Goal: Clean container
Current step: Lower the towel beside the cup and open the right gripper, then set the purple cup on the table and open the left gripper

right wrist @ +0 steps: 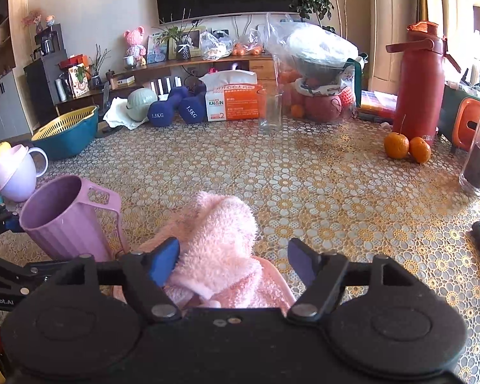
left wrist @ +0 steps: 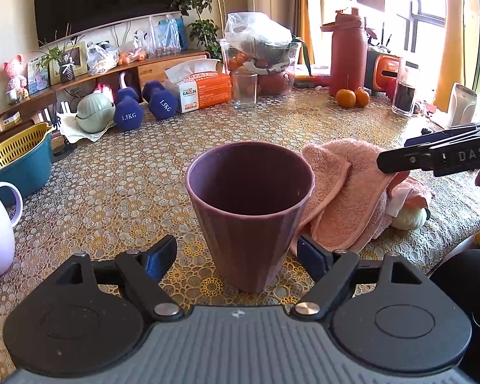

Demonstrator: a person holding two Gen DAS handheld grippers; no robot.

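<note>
Near table edge we note purple cup [left wrist: 249, 211] upright btwn left gripper [left wrist: 236, 260] pads, apart w/ gaps, pink cloth [right wrist: 217, 246] just right inside right gripper [right wrist: 233, 260], also apart: cup likely light, stiff, smooth-ish, so grab low walls.

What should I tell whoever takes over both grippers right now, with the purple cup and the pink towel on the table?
Left gripper: open, fingers either side of the purple cup, pads clear of it.
Right gripper: open; the pink towel lies between its fingers, touching the left one, not clamped.
Things: the cup stands upright on the table; the towel is bunched beside it, on the side of the cup's handle.
Done: cannot tell whether the cup has been wiped; both things look set down.
Left: check the cup's inside; if not clean, grip cup and towel and wipe.
</note>
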